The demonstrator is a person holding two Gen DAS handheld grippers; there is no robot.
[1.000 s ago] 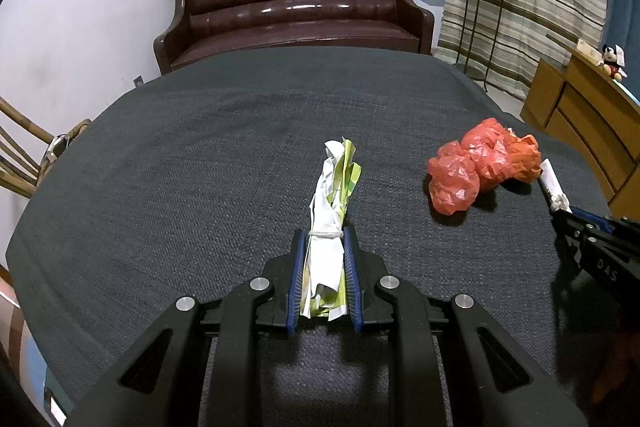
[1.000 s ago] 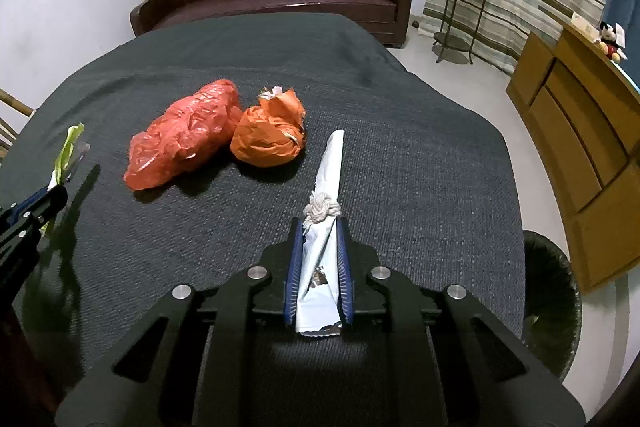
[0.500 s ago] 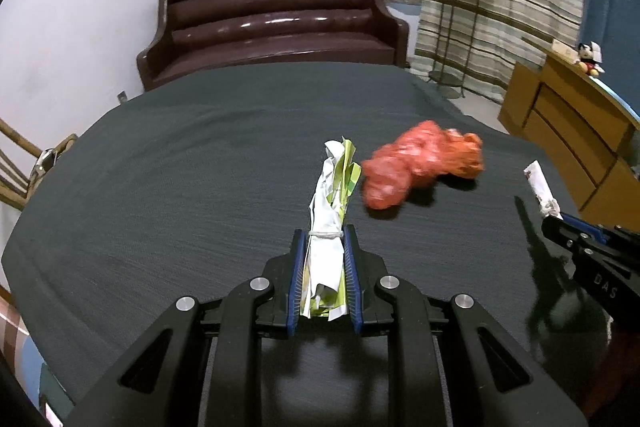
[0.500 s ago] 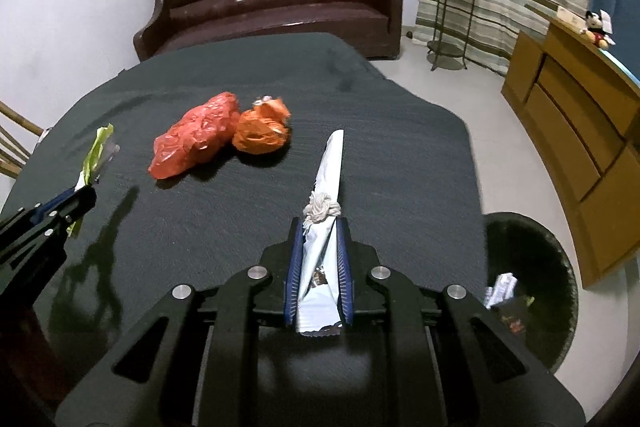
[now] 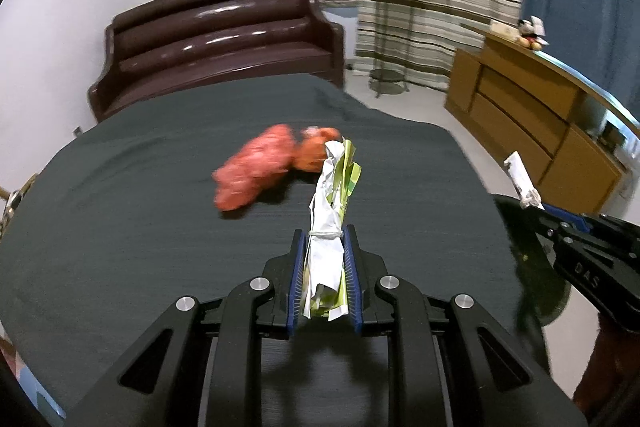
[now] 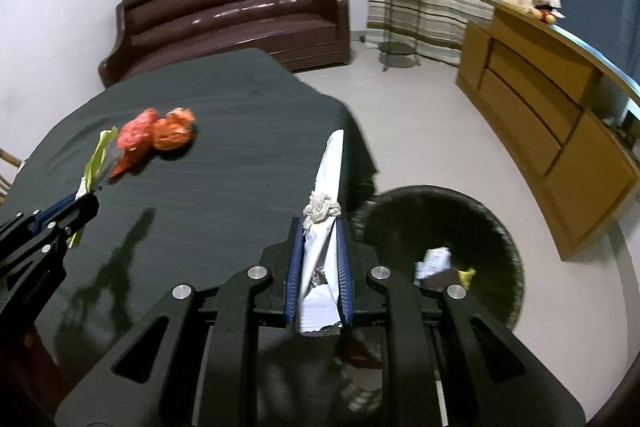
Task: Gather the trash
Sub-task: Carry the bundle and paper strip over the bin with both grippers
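Trash is what the scene is arranged around, and it is spread between a table, a bin and two grippers. The large round table under a dark grey cloth (image 6: 192,155) takes up the left and near part of the right wrist view. To its right, on the pale floor, a round black waste bin (image 6: 492,223) stands just beside the table edge, presumably so that scraps can be dropped straight in; a few scraps already lie in it. Far on the cloth, two crumpled red-orange plastic bags (image 5: 272,163) are left touching each other, not yet collected. The left gripper (image 5: 325,247) is clenched on a twisted white and green paper wrapper tied with a band (image 5: 332,203), held by its lower end so the rest sticks forward. The right gripper (image 6: 318,247) is clamped on a folded white wrapper knotted with white string (image 6: 330,171), carried above the table edge near the bin, probably for release there.
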